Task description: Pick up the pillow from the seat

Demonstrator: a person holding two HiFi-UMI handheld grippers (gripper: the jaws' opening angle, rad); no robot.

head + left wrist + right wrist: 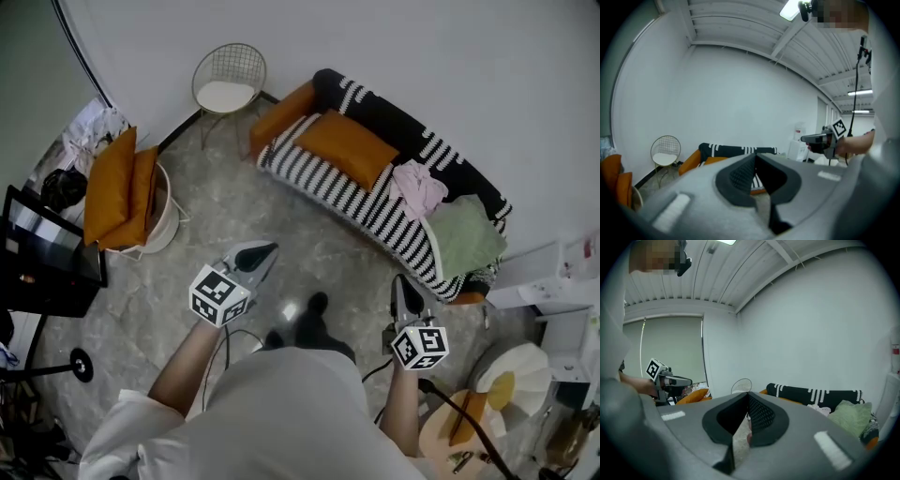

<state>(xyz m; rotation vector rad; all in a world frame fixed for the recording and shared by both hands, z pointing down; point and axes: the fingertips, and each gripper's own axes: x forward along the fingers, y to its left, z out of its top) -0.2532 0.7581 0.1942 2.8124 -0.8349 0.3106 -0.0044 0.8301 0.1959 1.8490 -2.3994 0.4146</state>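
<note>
An orange pillow [347, 147] lies on the seat of a black-and-white striped sofa [330, 192] by the far wall. Both grippers hang in the air over the floor, well short of the sofa. My left gripper [267, 250] points toward the sofa's left end, jaws shut with nothing between them. My right gripper [401, 281] points at the sofa's right half, also shut and empty. In the left gripper view the closed jaws [756, 157] cover most of the sofa [736, 150]. The right gripper view shows the closed jaws [748, 395] with the sofa back [811, 394] beyond.
A pink cloth [417, 187] and a green cushion [466, 234] lie on the sofa's right part. A wire chair [228, 80] stands left of it. A basket holding orange cushions [117, 187], a monitor [47, 253] and a round table [511, 384] flank the person's legs.
</note>
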